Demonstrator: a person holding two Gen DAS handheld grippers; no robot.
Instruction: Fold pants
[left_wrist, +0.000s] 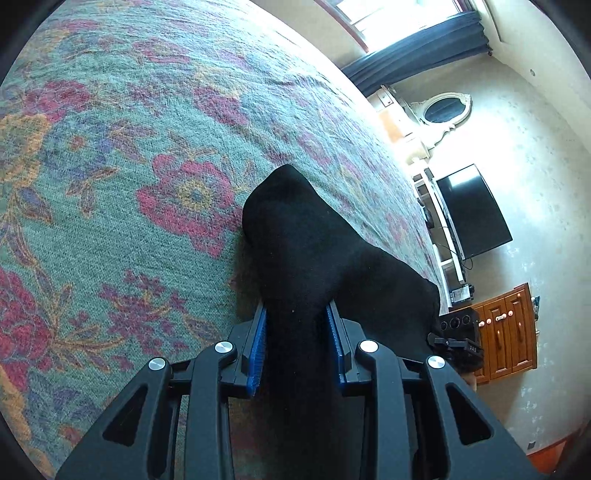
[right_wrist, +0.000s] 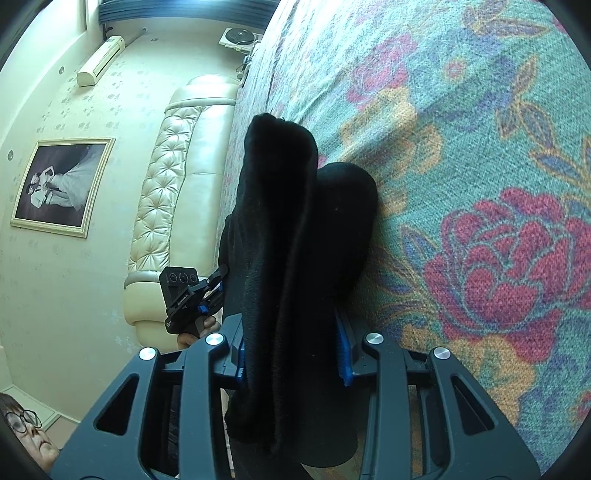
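Observation:
The black pants (left_wrist: 314, 258) hang bunched between both grippers above a floral bedspread (left_wrist: 129, 147). My left gripper (left_wrist: 297, 321) is shut on a fold of the pants, with cloth filling the gap between its blue pads (left_wrist: 256, 354). My right gripper (right_wrist: 290, 343) is shut on the pants (right_wrist: 288, 229), which show as thick doubled folds rising past its blue pads (right_wrist: 343, 354). The right gripper's body shows at the right of the left wrist view (left_wrist: 460, 339). The left gripper's body shows at the left of the right wrist view (right_wrist: 188, 295).
The teal, red and orange bedspread (right_wrist: 461, 147) covers the bed. A cream tufted headboard (right_wrist: 177, 192) stands beyond it. A television (left_wrist: 472, 210), a wooden cabinet (left_wrist: 506, 332) and a window with dark curtains (left_wrist: 417, 48) line the far wall.

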